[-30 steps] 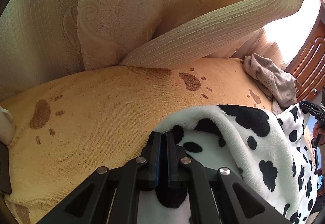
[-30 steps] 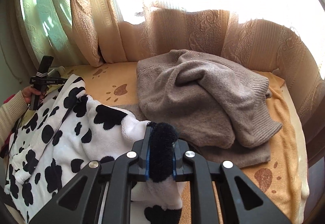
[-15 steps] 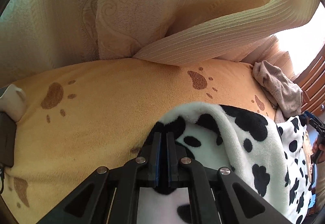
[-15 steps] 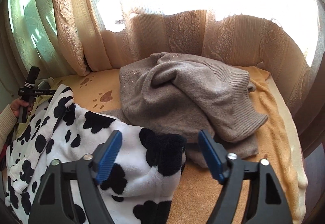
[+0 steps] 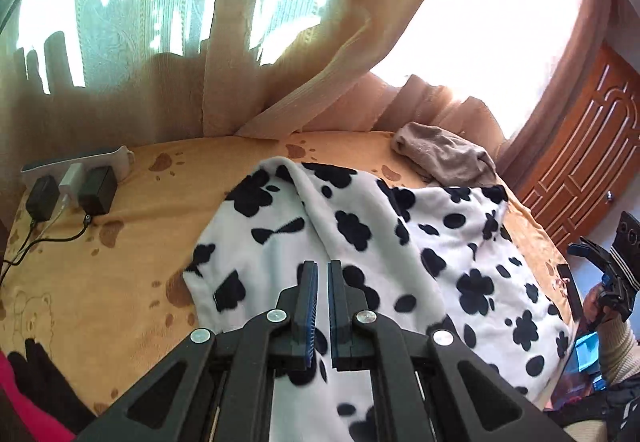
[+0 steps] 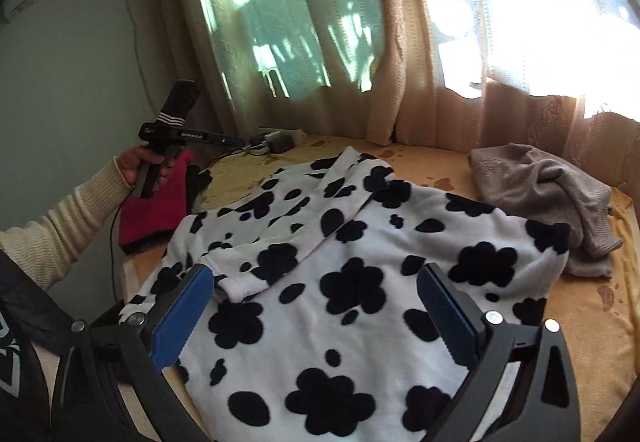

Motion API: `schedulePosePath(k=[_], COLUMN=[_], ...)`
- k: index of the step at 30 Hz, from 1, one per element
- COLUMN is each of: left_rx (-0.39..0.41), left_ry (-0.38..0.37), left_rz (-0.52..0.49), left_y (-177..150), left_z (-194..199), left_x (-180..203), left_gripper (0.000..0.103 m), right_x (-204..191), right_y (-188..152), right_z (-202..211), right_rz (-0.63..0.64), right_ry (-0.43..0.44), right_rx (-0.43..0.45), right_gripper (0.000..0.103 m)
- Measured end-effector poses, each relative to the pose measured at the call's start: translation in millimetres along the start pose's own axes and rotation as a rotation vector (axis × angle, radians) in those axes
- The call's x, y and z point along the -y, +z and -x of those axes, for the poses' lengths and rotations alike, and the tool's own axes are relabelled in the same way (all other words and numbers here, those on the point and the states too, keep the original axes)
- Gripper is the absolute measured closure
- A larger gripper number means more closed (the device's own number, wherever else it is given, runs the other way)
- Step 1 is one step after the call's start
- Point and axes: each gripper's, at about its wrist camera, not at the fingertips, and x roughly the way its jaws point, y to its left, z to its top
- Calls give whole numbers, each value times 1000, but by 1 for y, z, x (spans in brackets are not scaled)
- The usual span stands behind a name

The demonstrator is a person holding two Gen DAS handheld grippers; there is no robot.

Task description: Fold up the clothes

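Cow-print garment (image 6: pixel 360 282) is spread lengthwise beneath right gripper (image 6: pixel 316 318), jaws spread; left gripper (image 5: pixel 322 306) jaws nearly pressed together, empty.

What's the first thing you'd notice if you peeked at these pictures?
The fluffy cow-spotted garment spread over the middle of the yellow paw-print cover. A crumpled grey sweater sits beyond it near the sunny curtains. The right claw hangs wide open above the spots.
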Motion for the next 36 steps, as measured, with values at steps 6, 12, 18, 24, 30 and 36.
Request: schedulePosePath(k=[6, 12, 18, 24, 30, 36], left_rx=[67, 76, 63, 27, 94, 137], left_ry=[-58, -95, -97, -42, -72, -89], left_rz=[8, -41, -113, -158, -80, -35], left_y=[-77, -147, -197, -216, -212, -208], left_z=[62, 95, 106, 78, 72, 76], left_x=[38, 77, 109, 119, 106, 101], left_gripper=[98, 98, 98, 98, 98, 98], right_x=[-97, -160, -200, -206, -194, -196], right_y=[-41, -90, -137, -184, -238, -260], right_z=[-31, -54, -60, -83, -112, -139], right_rz=[80, 137, 210, 160, 223, 379], right_ry=[250, 408, 499, 455, 141, -37], right_rx=[-108, -235, -331, -481, -555, -478], right_gripper=[0, 0, 2, 27, 38, 38])
